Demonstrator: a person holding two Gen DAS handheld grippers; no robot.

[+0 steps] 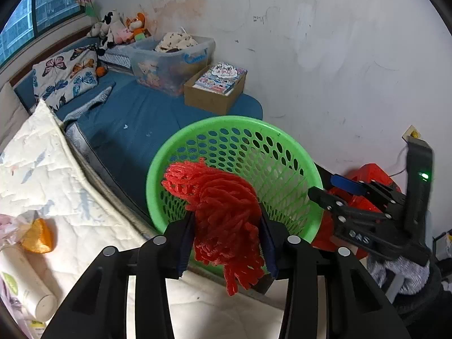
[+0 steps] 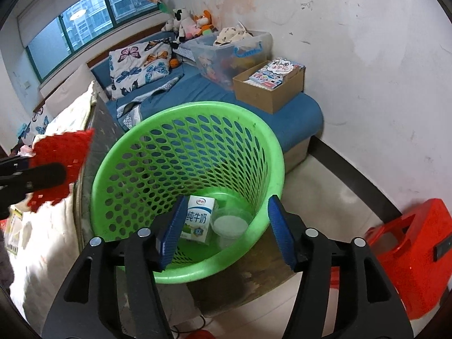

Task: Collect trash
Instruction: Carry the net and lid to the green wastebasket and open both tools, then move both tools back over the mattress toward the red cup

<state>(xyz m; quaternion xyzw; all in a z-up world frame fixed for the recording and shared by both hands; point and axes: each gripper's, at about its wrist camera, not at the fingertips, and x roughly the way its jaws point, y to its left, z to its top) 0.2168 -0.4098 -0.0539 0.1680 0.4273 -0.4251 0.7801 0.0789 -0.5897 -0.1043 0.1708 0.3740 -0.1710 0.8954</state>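
The left hand-held gripper [image 1: 227, 243] is pinching a red net [image 1: 226, 214] over the green basket [image 1: 293, 147], already holding a milk carton [image 2: 197, 220] and cup [image 2: 230, 224]. The right hand-held gripper [image 2: 226, 231] is hanging spread, empty. An orange peel [image 1: 38, 236] is waiting on the bed [image 1: 84, 220].

A milk carton [image 2: 197, 220] and a lidded cup [image 2: 230, 224] — touching, perhaps — lie in the basket [image 2: 271, 152] beside the bed [image 2: 296, 118].

Bright green perforated basket [image 2: 135, 152]; red foam netting [image 1: 226, 214]; white and blue milk carton [image 2: 197, 220]; blue bed sheet [image 1: 135, 118]; butterfly-patterned pillow [image 1: 65, 76]; brown cardboard box [image 2: 268, 96]; red stool [image 2: 409, 257]; blue-padded black left claw [image 1: 227, 243].
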